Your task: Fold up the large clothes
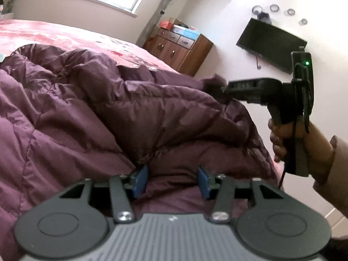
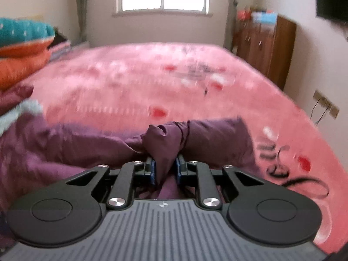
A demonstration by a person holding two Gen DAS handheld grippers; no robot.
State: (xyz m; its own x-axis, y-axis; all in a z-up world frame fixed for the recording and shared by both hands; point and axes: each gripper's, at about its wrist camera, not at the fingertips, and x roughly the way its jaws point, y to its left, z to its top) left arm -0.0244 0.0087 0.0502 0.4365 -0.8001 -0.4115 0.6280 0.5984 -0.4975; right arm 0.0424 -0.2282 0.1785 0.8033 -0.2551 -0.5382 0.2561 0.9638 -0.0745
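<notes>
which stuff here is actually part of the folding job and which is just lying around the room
Part of the job:
- purple padded coat
- right gripper, shut on a bunch of the coat
- left gripper, fingers apart over the coat

Just lying about:
- pink bedspread, the work surface
- stacked quilts
- wooden cabinet with boxes on top
- wall TV

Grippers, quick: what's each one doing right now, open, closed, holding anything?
Left gripper: open, jaws apart over the purple quilted coat, gripping nothing.
Right gripper: closed on a bunched fold of the coat.
</notes>
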